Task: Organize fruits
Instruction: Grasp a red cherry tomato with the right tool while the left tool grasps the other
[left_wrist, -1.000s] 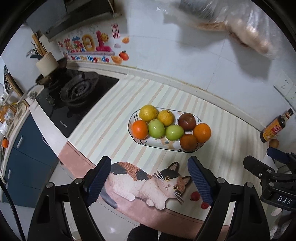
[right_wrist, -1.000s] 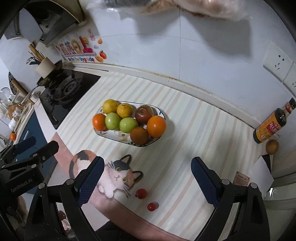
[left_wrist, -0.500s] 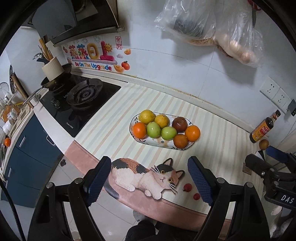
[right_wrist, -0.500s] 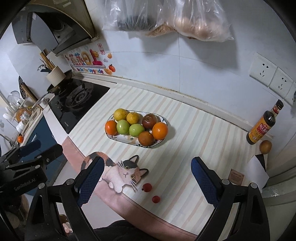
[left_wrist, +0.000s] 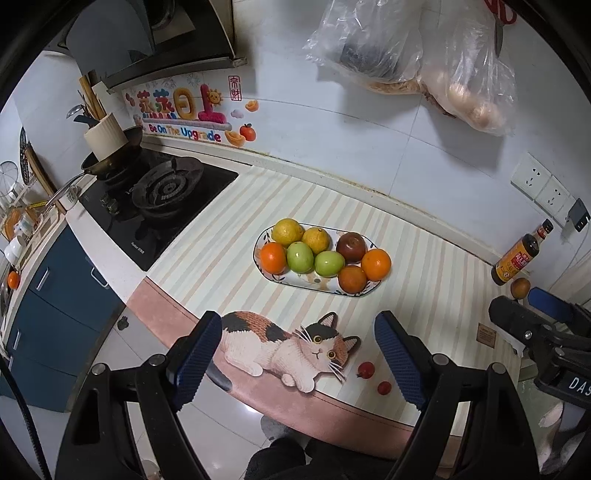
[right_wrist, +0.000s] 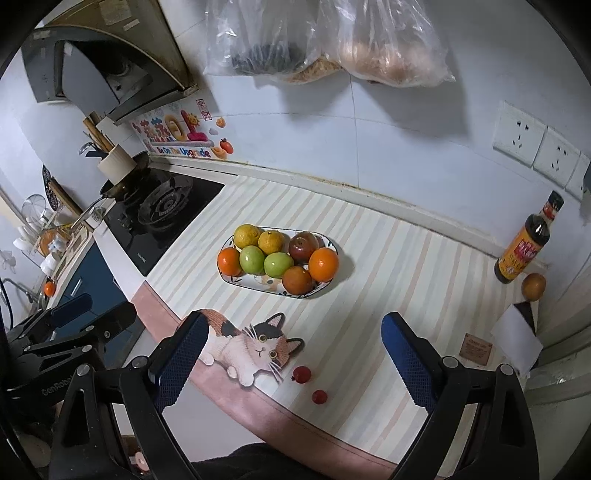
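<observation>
**Fruit mostly gathered, a few strays waiting**

The plate (left_wrist: 274, 277) is sitting mid-counter on the striped mat (left_wrist: 436, 280) and is carrying eight fruits, packed touching one another: two yellow citrus (left_wrist: 287, 232) at the back left, an orange (left_wrist: 273, 257) at the left end, two green apples (left_wrist: 300, 257) in the middle, a dark red apple (left_wrist: 351, 247) at the back right, and two more oranges (left_wrist: 376, 264) at the right end. That part of the job is looking done.

Three pieces are lying off the plate. Two small red fruits (right_wrist: 302, 374) are resting near the counter's front edge, just beside the printed cat (right_wrist: 255, 347) and well apart from the plate. A brown round fruit (right_wrist: 533, 286) is sitting at the far right, just beside the sauce bottle (right_wrist: 526, 243). Whether that one belongs to the task is a guess; the two red ones likely do.

The left claw (left_wrist: 297, 360) is hanging back from the counter's front edge, spread wide and holding nothing. The right claw (right_wrist: 295, 363) is likewise gaping and empty, with the red fruits lying between its fingers in its own view but below them on the counter, untouched.

What is left, by this reading: carrying the strays to the plate, which is leaving little room.
</observation>
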